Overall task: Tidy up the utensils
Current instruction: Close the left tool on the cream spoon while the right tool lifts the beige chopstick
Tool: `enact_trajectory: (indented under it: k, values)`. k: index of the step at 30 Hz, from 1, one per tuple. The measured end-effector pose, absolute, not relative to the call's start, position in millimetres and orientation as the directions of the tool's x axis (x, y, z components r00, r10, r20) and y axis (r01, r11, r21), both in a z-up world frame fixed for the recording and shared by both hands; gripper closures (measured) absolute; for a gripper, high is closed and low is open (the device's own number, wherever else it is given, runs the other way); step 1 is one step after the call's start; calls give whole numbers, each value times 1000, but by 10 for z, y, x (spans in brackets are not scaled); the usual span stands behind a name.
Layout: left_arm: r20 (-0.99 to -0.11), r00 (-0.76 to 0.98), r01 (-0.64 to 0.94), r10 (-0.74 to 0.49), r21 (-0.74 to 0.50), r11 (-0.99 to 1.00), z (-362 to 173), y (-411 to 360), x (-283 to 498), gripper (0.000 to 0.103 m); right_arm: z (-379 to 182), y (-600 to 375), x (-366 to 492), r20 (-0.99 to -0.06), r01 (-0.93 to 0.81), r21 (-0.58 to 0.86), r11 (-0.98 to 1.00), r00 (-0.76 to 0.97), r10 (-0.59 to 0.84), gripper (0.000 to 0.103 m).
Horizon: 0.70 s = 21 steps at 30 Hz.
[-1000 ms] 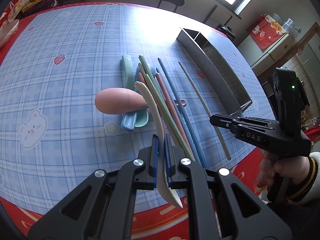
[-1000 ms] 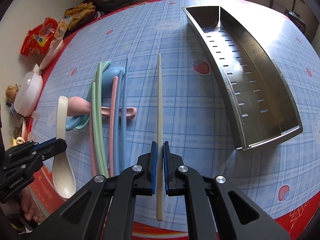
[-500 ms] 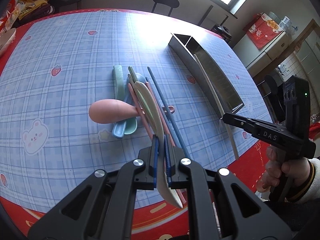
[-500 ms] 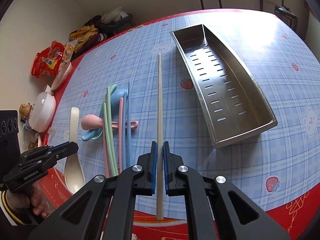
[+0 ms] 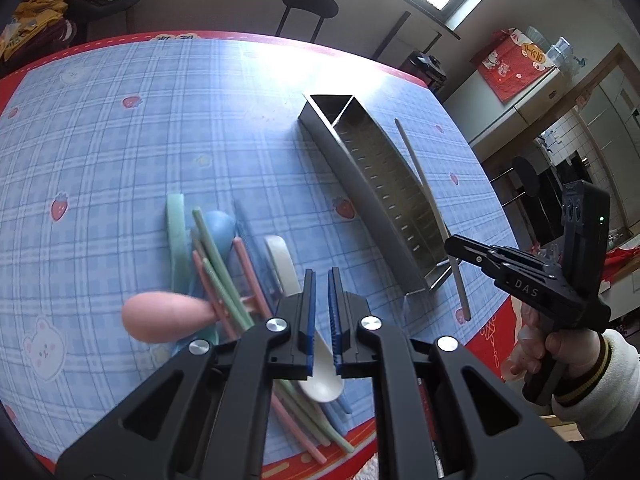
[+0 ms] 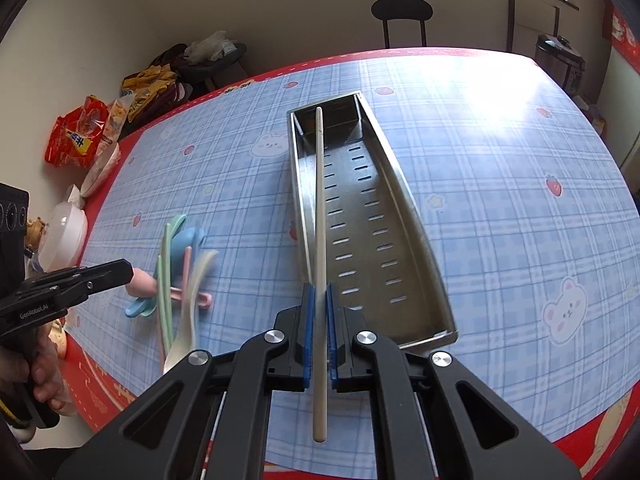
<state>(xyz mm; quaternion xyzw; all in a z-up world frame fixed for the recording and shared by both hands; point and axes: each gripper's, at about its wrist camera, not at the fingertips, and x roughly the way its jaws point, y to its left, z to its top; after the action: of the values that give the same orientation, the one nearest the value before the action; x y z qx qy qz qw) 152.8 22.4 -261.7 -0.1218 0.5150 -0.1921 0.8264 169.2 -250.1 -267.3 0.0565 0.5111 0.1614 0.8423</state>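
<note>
My right gripper point(image 6: 319, 322) is shut on a cream chopstick point(image 6: 319, 208) and holds it above the left side of the steel tray point(image 6: 404, 208); the chopstick also shows in the left wrist view point(image 5: 424, 192) over the tray point(image 5: 360, 192). My left gripper point(image 5: 319, 320) is open. The cream spoon point(image 5: 286, 268) is below it, blurred, over the pile of coloured chopsticks point(image 5: 218, 276) and the pink spoon point(image 5: 160, 318). In the right wrist view the cream spoon point(image 6: 188, 312) is blurred beside the left gripper point(image 6: 104, 276).
The blue checked tablecloth point(image 6: 500, 200) covers the table, with a red border at the near edge. Snack bags point(image 6: 80, 136) and a white lidded bowl point(image 6: 64, 232) lie off the table's left side. A stool point(image 6: 400, 12) stands behind the table.
My left gripper has opened and let go of the cream spoon, which drops onto the pile. My right gripper has carried the cream chopstick over the steel tray.
</note>
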Motion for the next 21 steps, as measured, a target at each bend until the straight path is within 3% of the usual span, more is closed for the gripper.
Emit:
enact_trajectory:
  k: [9,12,15,18,21]
  values:
    - [-847,294,186,-443,-404,896,-2932,-31,1915,92,-2763,-2649,1863,-848,-204,280,938,405,342,96]
    - [-852,240,211,-465,-422,882,-3145,-194,1923,74,-2828,-2637,1816,-847,-182,309,933,393,357,96]
    - [-849,201,251,-488,-437,864,-3268,-388,1909,71,-2838,-2610,1784,-843,-174,323,930,393,367,96]
    - [-841,172,265,-514,-463,846,-3345,-547,1911,57,-2813,-2599,1762,-840,-175,324,930,399,368,96]
    - [-821,138,270,-554,-508,818,-3413,-686,1862,58,-2781,-2625,1724,-835,-178,324,929,407,370,96]
